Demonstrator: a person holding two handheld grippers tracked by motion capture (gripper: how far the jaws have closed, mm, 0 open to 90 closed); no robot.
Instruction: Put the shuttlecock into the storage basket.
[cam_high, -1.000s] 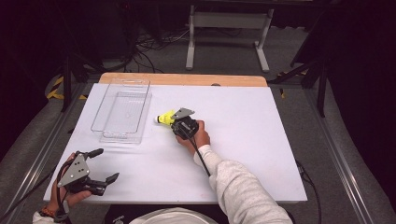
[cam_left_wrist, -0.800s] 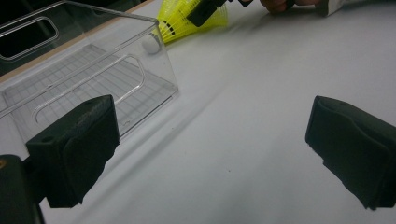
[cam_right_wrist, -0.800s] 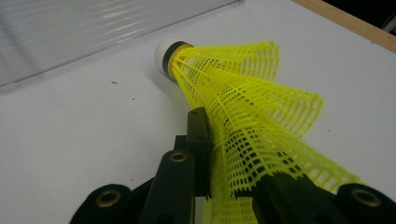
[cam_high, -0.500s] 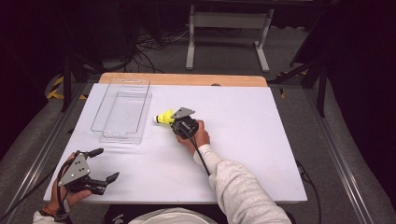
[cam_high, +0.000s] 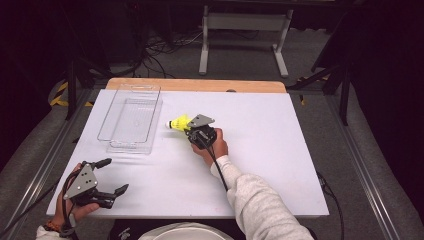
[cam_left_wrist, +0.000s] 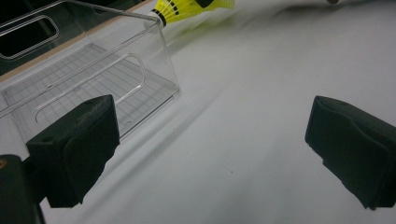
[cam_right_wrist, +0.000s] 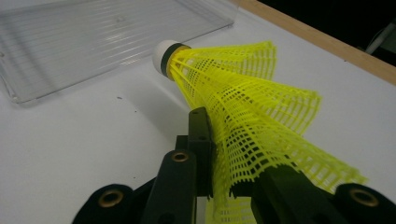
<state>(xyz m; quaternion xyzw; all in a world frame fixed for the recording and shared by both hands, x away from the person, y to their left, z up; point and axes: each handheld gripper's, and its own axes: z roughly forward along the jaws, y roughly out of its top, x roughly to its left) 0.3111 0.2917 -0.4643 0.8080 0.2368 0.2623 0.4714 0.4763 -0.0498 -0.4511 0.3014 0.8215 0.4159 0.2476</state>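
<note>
Table (cam_high: 280, 165), white top, has clear bin (cam_high: 131, 119) at its far left, nothing inside it yet. Shuttle (cam_high: 179, 123), yellow w/ white cork, sits just right of bin, cork end pointing at it. Right gripper (cam_high: 192, 131) has jaws clamped on the shuttle's mesh skirt, so grab looks done; lift + drop into bin left, judging by layout. Left gripper (cam_high: 107, 176) idle near front left edge, jaws wide apart, nothing between. Right gripper view shows skirt (cam_right_wrist: 252, 126) squashed flat between jaws, not readable from high view. Left gripper view shows bin's (cam_left_wrist: 93, 79) ribbed floor + handle cutouts, shuttle (cam_left_wrist: 184, 8) beyond the bin's corner.
</note>
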